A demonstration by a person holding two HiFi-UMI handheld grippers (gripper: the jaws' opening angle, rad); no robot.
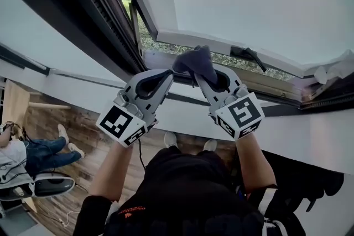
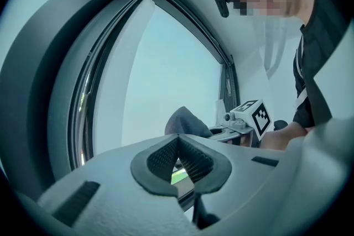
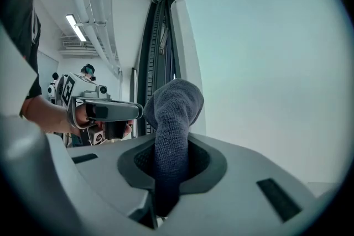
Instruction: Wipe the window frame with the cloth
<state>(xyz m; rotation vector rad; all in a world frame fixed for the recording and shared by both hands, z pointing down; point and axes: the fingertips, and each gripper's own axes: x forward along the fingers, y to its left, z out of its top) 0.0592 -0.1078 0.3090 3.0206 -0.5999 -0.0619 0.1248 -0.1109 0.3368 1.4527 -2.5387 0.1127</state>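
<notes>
At frame (image 1: 188, 40) — cloth (image 1: 197, 62) in right claw (image 3: 171, 164)

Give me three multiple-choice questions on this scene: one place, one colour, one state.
1. Where is the cloth?
A) in a bucket
B) in the right gripper
C) on a chair
2. What colour is the cloth?
A) white
B) red
C) dark grey-blue
3. How do the left gripper's jaws stand?
A) together, empty
B) wide apart
C) shut on a sponge
Answers: B, its jaws clamp it; C, clear in every view; A, pads meet, nothing between.
</notes>
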